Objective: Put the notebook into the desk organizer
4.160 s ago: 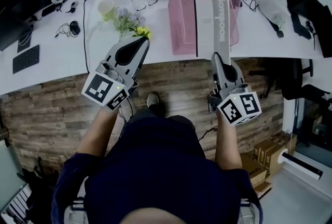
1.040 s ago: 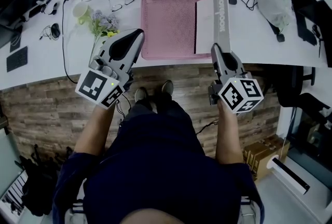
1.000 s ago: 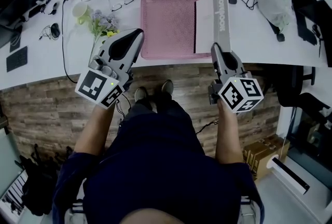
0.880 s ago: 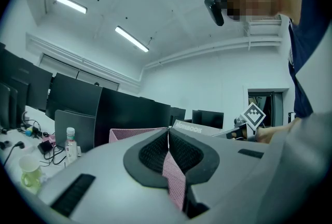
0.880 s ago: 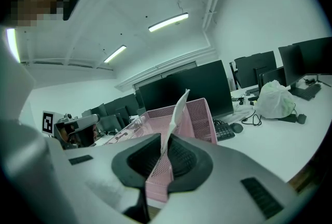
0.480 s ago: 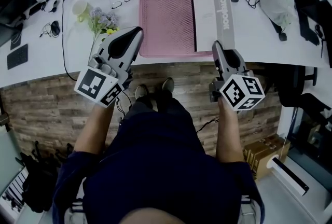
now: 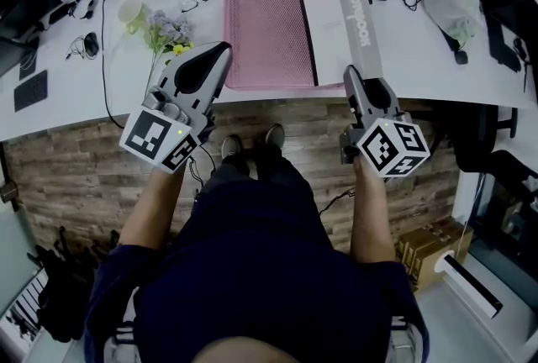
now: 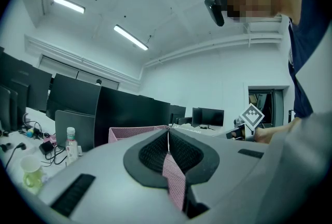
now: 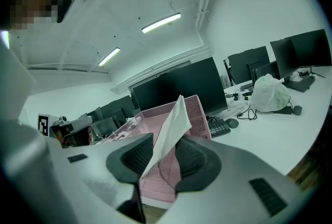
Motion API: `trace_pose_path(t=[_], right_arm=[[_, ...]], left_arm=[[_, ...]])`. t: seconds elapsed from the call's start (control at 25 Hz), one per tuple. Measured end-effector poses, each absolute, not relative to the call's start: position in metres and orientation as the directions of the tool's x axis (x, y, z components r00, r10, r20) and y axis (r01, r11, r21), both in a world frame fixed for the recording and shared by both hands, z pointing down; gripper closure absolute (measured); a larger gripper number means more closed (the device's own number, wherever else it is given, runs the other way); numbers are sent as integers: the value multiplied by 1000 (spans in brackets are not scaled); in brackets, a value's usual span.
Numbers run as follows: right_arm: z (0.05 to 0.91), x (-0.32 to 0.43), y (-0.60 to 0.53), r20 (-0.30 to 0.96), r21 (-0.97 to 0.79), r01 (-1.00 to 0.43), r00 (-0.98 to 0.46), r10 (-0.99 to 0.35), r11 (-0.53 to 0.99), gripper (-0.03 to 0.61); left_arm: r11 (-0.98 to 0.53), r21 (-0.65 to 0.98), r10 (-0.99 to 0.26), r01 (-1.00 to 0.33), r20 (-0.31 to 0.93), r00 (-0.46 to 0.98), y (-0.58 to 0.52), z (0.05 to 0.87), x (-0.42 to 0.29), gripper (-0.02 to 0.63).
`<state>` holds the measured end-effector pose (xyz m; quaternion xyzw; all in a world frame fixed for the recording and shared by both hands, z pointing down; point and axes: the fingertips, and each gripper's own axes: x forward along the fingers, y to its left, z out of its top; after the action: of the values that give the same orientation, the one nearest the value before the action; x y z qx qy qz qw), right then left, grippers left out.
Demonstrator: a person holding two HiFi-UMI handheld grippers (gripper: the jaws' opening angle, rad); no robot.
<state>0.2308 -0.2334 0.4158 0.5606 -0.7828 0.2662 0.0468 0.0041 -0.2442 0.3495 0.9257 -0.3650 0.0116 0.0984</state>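
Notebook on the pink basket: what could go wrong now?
1. The right gripper has its jaws opening while the notebook sits tilted over the organizer, seemingly not down inside. It might slide back past the desk edge and drop to the floor.
2. Leaning as it does, it might tip sideways out of the organizer onto the desk.

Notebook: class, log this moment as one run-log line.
notebook: tilted over pink organizer | right gripper: jaws opening, notebook between | left gripper: shut
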Motion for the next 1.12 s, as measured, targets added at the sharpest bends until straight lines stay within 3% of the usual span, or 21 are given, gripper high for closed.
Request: trace_pose_path(t=[0.52, 1.12], right_arm=[[418, 242, -224, 352, -391, -899, -342, -871, 195, 363], [397, 237, -198, 298, -380, -904, -320, -899, 196, 357]], left_arm=[[-724, 155, -666, -672, 96, 740, -234, 346, 9, 581], [-737, 144, -656, -660, 80, 750, -212, 337, 3, 581]])
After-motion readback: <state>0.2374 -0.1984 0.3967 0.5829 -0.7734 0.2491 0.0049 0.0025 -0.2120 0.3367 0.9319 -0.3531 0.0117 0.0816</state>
